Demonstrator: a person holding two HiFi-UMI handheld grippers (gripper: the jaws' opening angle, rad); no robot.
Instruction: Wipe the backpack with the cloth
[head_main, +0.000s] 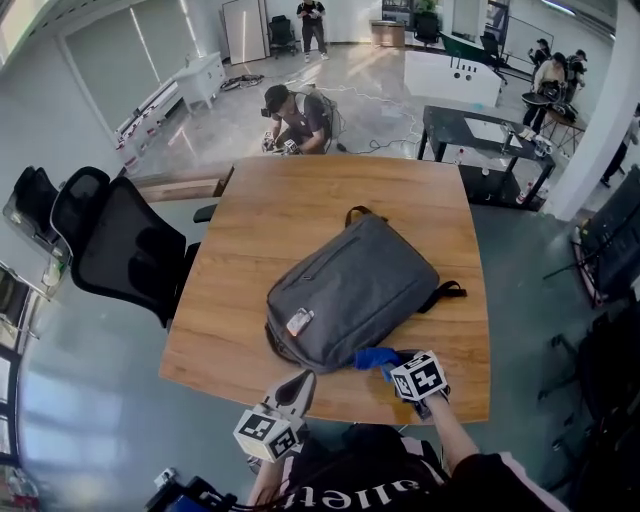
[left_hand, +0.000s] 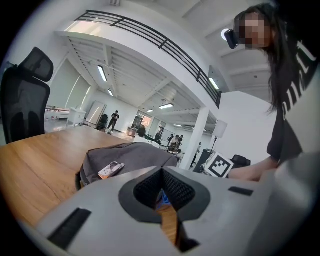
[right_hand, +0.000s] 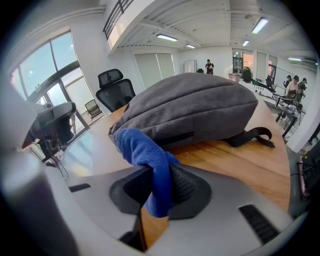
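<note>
A grey backpack (head_main: 350, 285) lies flat in the middle of the wooden table (head_main: 270, 210), with a small tag (head_main: 299, 321) on its near side. My right gripper (head_main: 392, 366) is shut on a blue cloth (head_main: 373, 357) at the backpack's near edge. In the right gripper view the blue cloth (right_hand: 150, 162) hangs between the jaws, close in front of the backpack (right_hand: 195, 107). My left gripper (head_main: 300, 388) is at the table's near edge, jaws shut with nothing held. In the left gripper view the backpack (left_hand: 127, 157) lies ahead of it.
A black office chair (head_main: 120, 245) stands at the table's left side. The backpack's black strap (head_main: 445, 293) trails to the right. A dark desk (head_main: 485, 140) stands beyond the table's far right corner. A person (head_main: 300, 120) crouches past the far edge.
</note>
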